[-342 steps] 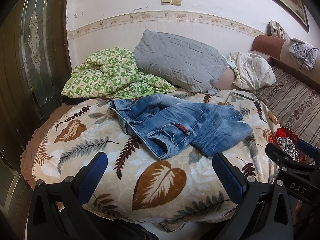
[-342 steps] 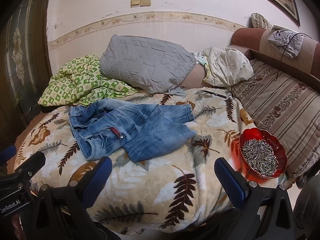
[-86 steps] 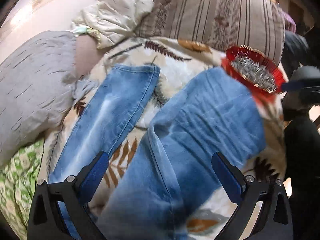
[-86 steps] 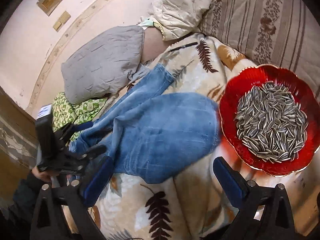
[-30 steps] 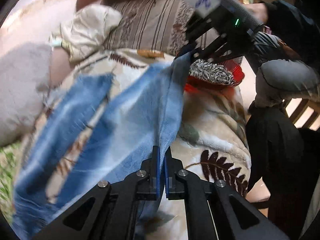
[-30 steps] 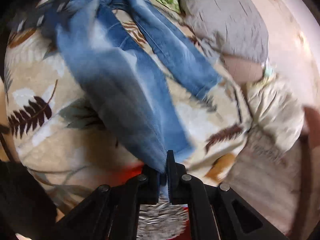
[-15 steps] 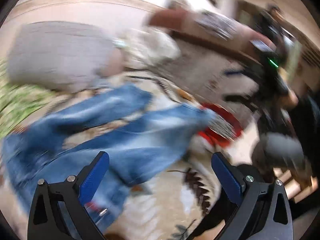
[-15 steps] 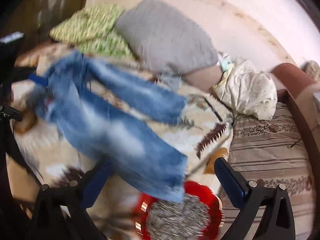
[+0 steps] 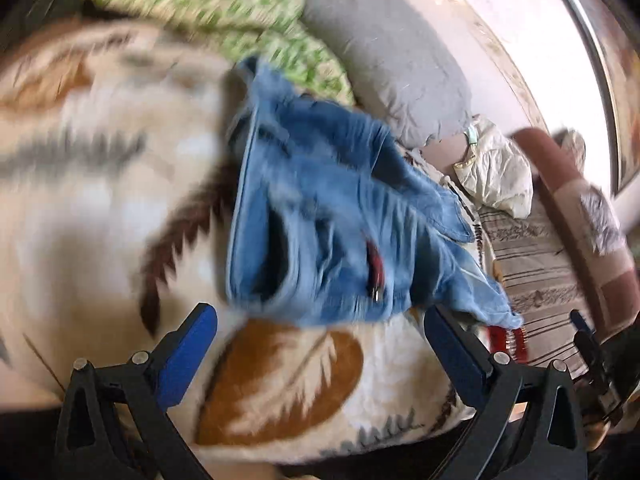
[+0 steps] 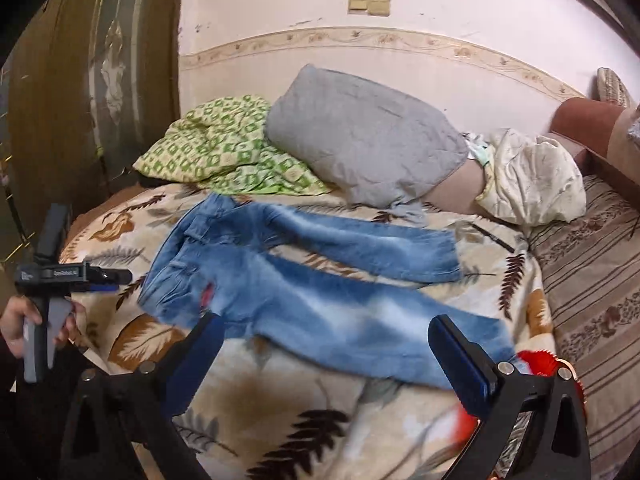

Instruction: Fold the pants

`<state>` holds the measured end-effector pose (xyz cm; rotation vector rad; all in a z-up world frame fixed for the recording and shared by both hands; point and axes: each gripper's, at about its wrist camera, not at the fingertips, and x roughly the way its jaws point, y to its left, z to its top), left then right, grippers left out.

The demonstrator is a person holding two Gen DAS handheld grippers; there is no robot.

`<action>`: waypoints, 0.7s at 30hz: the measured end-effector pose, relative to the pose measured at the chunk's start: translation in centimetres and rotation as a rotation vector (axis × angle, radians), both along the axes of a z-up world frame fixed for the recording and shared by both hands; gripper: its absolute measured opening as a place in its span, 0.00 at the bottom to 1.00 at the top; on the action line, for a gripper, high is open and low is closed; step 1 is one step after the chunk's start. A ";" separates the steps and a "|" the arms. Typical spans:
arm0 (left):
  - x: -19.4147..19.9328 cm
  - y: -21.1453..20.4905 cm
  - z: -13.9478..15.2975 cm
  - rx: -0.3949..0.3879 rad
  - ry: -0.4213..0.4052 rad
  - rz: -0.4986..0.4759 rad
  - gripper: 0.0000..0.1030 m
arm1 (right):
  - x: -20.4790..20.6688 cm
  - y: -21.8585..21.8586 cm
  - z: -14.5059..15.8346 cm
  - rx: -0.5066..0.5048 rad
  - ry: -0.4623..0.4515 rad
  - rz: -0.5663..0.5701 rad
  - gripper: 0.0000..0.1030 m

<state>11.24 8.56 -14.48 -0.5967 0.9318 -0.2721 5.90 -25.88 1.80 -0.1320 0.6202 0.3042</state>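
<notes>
Editor: Where do the jeans (image 10: 320,280) lie?

Photographer: Flat on the leaf-print bed cover (image 10: 280,392), legs spread apart in a narrow V. The waistband (image 10: 180,248) sits toward the green quilt (image 10: 228,148), the far leg (image 10: 380,240) runs below the grey pillow (image 10: 368,148), and the near leg (image 10: 360,316) ends just beside a red dish (image 10: 536,360) at the bed's edge.

Editor: And the tools?

Photographer: Both have just been opening. The left claw (image 9: 316,316) stands wide by the waistband end with nothing between its blue pads. The right claw (image 10: 324,326) is spread just as wide over the near leg, pads clear of the cloth. Neither holds anything.

Editor: How will the denim handle?

Photographer: My reading is soft but weighty. It drapes and wrinkles, yet it looks thick enough to keep a crease once laid. It should not slip from rubber pads, though a single-layer pinch may let the leg sag and twist.

Editor: Best place to take hold?

Photographer: Probably the near leg's hem (image 10: 492,344) with the right, and the waistband corner on the same side with the left, where seams give the pads something firm. Lifting both together would carry that leg over onto the far one.

Editor: Any hazard?

Photographer: That dish. A dragged hem could catch its rim, so the lift wants to go up before across
</notes>
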 end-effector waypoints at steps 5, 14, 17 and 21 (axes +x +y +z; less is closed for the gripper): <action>-0.2 -1.2 -3.8 -0.090 0.075 0.127 1.00 | -1.0 0.7 -0.4 0.056 0.001 -0.019 1.00; 4.5 -2.2 -3.0 -0.049 -0.034 0.337 1.00 | -3.1 -1.9 -0.9 0.176 0.025 -0.159 1.00; 5.7 -3.4 -2.8 -0.005 -0.021 0.277 0.62 | -3.8 -3.2 -0.8 0.209 0.023 -0.201 1.00; 6.0 -2.9 -3.9 -0.018 0.015 0.226 0.31 | -4.7 -4.2 -0.4 0.226 0.001 -0.226 1.00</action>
